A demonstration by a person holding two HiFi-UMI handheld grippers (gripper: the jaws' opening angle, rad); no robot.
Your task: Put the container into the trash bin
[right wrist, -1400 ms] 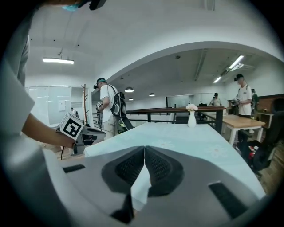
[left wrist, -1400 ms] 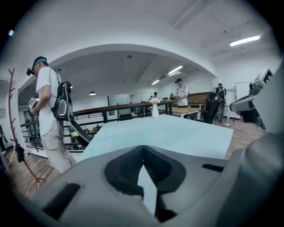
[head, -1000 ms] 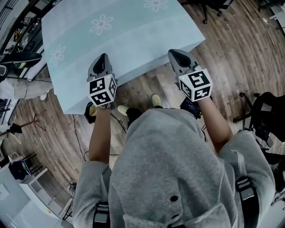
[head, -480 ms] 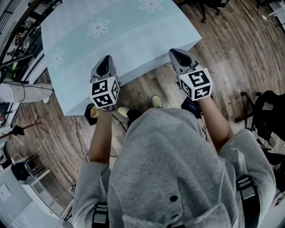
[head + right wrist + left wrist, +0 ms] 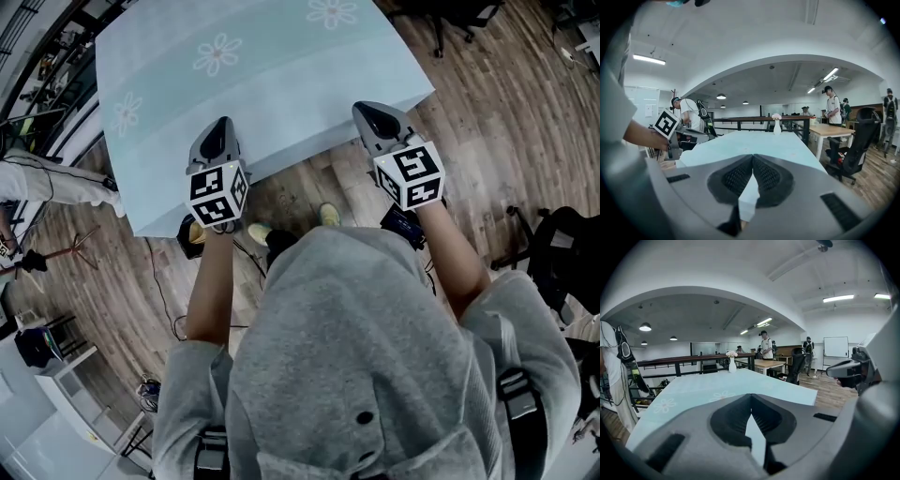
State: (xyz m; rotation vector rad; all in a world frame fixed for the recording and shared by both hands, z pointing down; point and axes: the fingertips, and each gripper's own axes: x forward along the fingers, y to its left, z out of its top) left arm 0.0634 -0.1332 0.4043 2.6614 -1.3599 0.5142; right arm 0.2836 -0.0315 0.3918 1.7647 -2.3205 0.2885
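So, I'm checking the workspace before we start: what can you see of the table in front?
The table is rectangular, covered by a pale blue cloth printed with white daisies that drapes over its edges. A white vase of pink flowers stands at its far end. The table stands on plank flooring.

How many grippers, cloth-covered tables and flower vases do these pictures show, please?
Grippers: 2, the left gripper and the right gripper, both shut with nothing between the jaws.
Cloth-covered tables: 1, the table under a light-blue cloth.
Flower vases: 1, the vase at the table's far end.
Total: 4
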